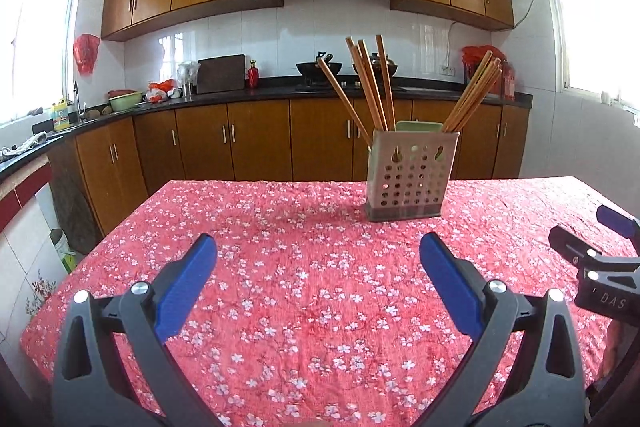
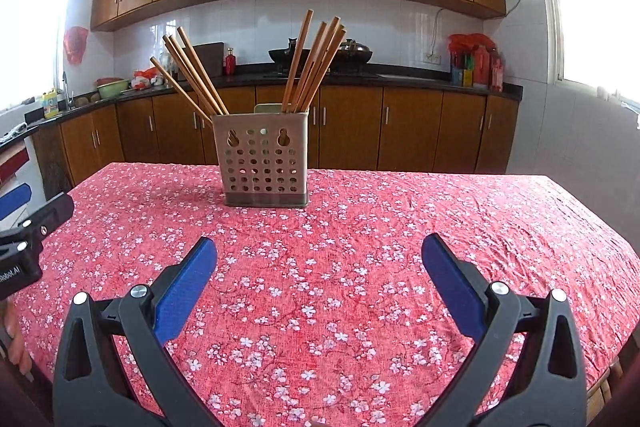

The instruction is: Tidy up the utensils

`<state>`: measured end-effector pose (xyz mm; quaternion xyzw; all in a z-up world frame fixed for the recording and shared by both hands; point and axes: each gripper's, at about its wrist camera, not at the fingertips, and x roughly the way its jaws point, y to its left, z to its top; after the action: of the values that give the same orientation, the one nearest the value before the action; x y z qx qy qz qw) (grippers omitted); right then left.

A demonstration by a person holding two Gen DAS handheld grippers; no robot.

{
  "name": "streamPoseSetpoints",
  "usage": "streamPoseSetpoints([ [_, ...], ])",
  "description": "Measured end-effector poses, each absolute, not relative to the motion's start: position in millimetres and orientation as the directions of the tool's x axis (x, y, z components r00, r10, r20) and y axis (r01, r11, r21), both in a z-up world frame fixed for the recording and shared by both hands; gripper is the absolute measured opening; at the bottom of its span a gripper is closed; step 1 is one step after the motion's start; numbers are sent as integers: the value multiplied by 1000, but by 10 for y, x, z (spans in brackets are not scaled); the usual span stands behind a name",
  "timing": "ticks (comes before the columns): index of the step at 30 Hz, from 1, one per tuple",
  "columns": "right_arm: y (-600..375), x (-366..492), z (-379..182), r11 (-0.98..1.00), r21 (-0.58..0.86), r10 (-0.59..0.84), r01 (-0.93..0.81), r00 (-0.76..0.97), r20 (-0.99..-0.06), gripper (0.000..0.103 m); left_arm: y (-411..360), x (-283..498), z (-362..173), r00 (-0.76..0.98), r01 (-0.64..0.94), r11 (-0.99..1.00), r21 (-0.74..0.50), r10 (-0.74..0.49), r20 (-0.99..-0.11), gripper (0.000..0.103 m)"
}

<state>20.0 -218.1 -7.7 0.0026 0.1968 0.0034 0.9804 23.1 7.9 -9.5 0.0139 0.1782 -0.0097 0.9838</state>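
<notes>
Chopsticks [image 2: 316,67] stand tilted in perforated metal holder [image 2: 264,167], two bundles: one leaning left, one leaning right. Holder upright on red floral cloth [image 2: 360,247] covering worktop, toward far edge. My left tongs [image 1: 318,267] apart, nothing between blue pads [image 1: 188,287], well short of holder. My right tongs [image 2: 320,269] likewise spread wide, empty, holder ahead and slightly left. Stove with pans [image 2: 320,55] behind holder.
</notes>
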Motion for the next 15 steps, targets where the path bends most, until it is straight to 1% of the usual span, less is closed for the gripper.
streamPoseSetpoints([
  [15, -2235, 218, -74, 1000, 25, 10, 0, 919, -395, 101, 28, 244, -121, 932, 35, 999, 24, -24, -361, 99],
])
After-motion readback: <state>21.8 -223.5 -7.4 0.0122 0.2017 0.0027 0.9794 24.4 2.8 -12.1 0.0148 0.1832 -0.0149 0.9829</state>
